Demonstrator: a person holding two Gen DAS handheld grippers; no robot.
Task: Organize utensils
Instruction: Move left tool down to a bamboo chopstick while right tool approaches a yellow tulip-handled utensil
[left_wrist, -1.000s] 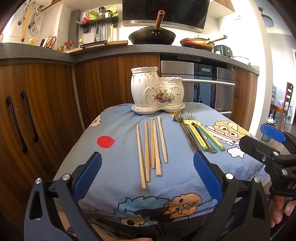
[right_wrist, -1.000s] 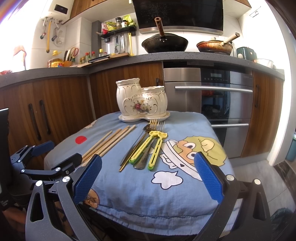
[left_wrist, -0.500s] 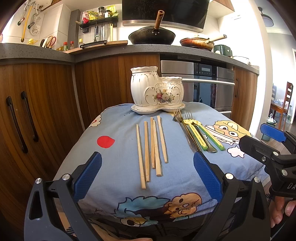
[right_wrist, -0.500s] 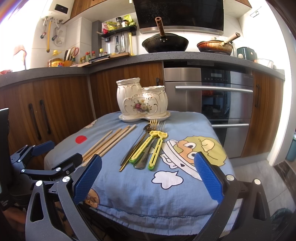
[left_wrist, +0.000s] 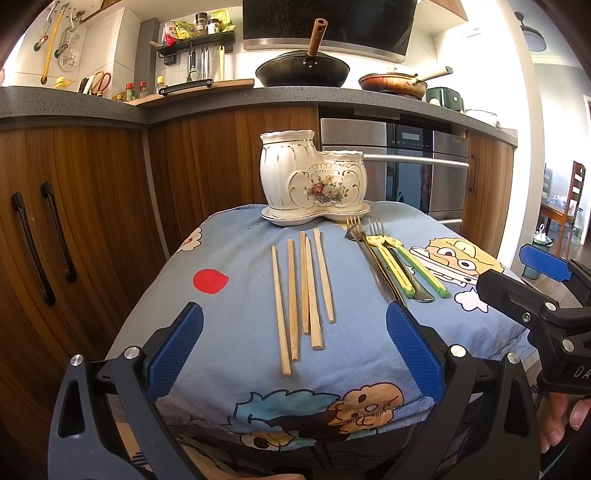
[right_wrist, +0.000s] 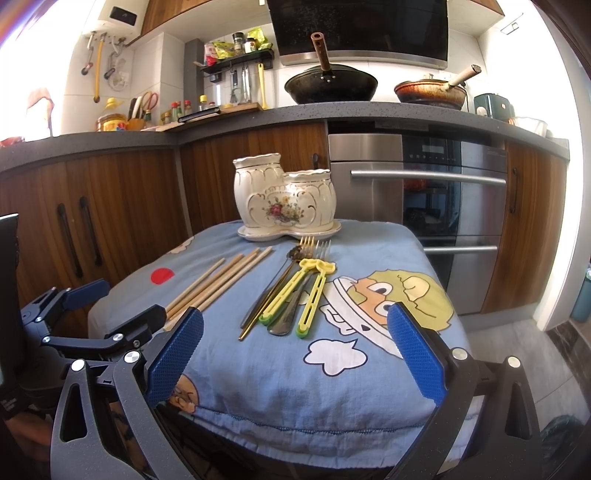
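Several wooden chopsticks (left_wrist: 303, 288) lie side by side on a blue cartoon cloth (left_wrist: 236, 295). To their right lie forks, a spoon and yellow and green plastic utensils (left_wrist: 399, 262). A white ceramic two-pot holder (left_wrist: 314, 181) stands on its dish at the far edge. My left gripper (left_wrist: 293, 354) is open and empty, just short of the chopsticks' near ends. My right gripper (right_wrist: 293, 354) is open and empty, in front of the cutlery (right_wrist: 291, 291). The chopsticks (right_wrist: 221, 280) and holder (right_wrist: 284, 199) also show in the right wrist view.
Wooden kitchen cabinets (left_wrist: 92, 206) and a steel oven (right_wrist: 436, 206) stand close behind the cloth-covered stand. A wok (left_wrist: 303, 70) and a pan (left_wrist: 395, 83) sit on the counter above. The right gripper shows at the right edge of the left wrist view (left_wrist: 535, 295).
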